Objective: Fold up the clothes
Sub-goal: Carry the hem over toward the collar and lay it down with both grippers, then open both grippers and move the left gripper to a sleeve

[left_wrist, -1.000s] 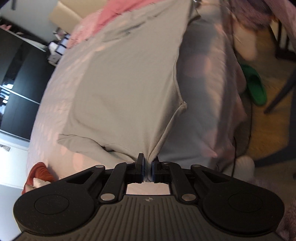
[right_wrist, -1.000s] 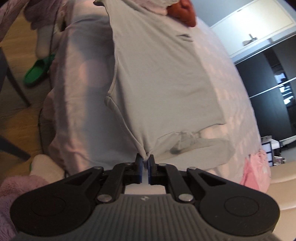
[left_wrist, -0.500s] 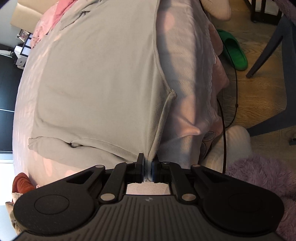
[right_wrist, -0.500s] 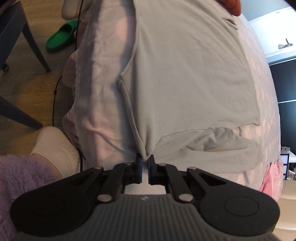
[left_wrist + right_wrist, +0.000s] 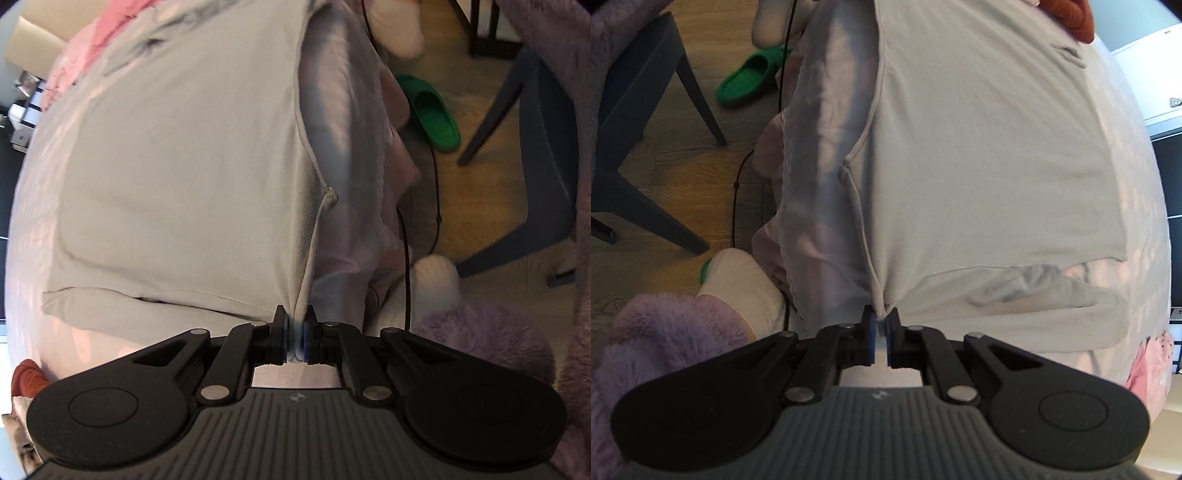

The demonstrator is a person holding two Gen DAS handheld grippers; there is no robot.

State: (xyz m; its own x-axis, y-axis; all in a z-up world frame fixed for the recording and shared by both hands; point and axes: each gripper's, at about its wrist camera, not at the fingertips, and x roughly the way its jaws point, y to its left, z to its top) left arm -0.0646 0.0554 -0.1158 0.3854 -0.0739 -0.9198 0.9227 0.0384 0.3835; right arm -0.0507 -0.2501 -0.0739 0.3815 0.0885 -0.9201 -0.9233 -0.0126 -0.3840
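One grey shirt (image 5: 177, 177), one green slipper (image 5: 434, 114), perhaps one chair (image 5: 535, 147)

Right claw (image 5: 881, 325), jaws pinched on a corner of the grey shirt (image 5: 979, 166), which lies spread over the bed (image 5: 1126, 155). At left: green slipper (image 5: 750, 79), dark chair leg (image 5: 698, 99), wooden floor (image 5: 683, 177), purple fleece sleeve (image 5: 665, 332).

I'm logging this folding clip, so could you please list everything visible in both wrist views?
T-shirt: one, pale grey, spread on the bed, hem corners pinched.
Bed cover: one, pale pink, under the shirt.
Slipper: one, green, on the wooden floor.
Chair: one, dark blue-grey, beside the bed.
Cable: one, black, hanging down the bedside.
Pink cloth: one, far end of the bed.
Left gripper: black, shut on the shirt.
Right gripper: black, shut on the shirt.
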